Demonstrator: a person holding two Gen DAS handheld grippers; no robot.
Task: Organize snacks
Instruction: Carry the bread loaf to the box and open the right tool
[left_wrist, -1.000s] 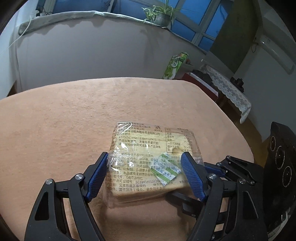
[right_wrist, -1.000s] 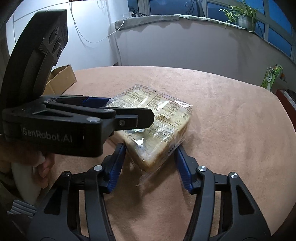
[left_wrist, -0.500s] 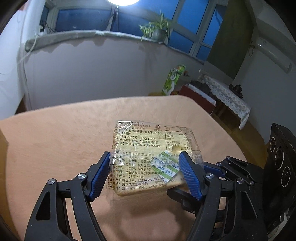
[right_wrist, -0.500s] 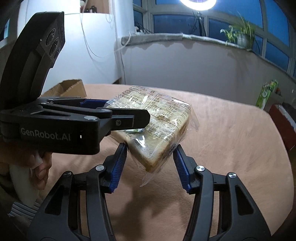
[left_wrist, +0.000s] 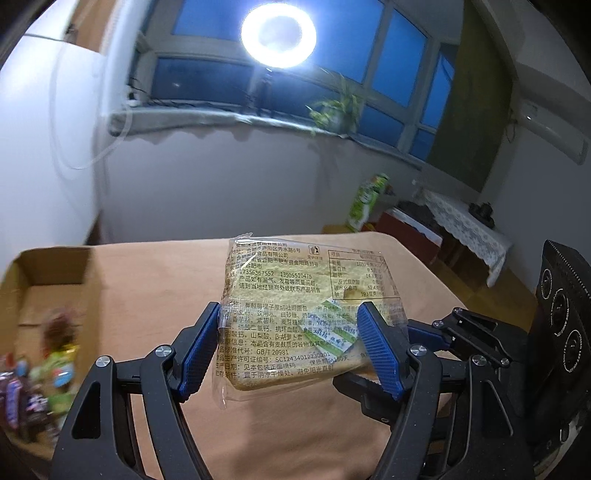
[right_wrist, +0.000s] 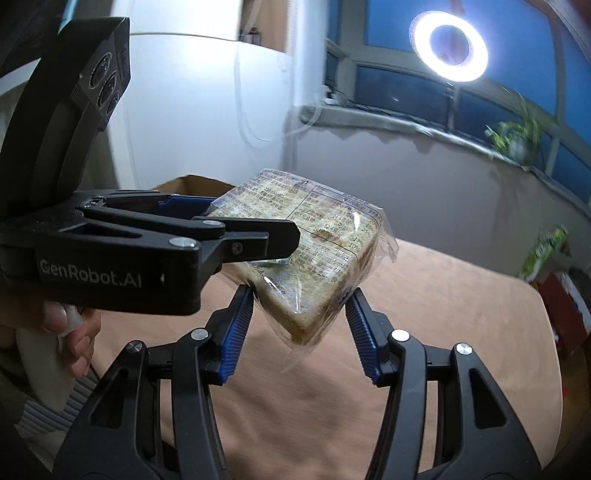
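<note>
A clear-wrapped pack of sliced bread (left_wrist: 295, 317) with black printed text hangs in the air above the table, held from two sides. My left gripper (left_wrist: 288, 343) is shut on its near end, blue pads pressing both edges. My right gripper (right_wrist: 299, 325) is shut on the same pack of bread (right_wrist: 314, 266), pinching its lower corner. The left gripper's body (right_wrist: 147, 254) crosses the right wrist view from the left, a hand (right_wrist: 70, 328) gripping its handle. The right gripper's body (left_wrist: 517, 350) shows at the right edge of the left wrist view.
An open cardboard box (left_wrist: 48, 280) stands at the table's left, with several blurred snack packets (left_wrist: 33, 384) in it. The table (left_wrist: 155, 280) wears a peach cloth. A ring light (left_wrist: 279, 35), window sill plant (left_wrist: 340, 110) and green carton (left_wrist: 367, 199) lie beyond.
Both grippers have lifted the bread off the cloth and swung left. The views tilted upward, bringing the ring light and the cardboard box with snacks into sight.
</note>
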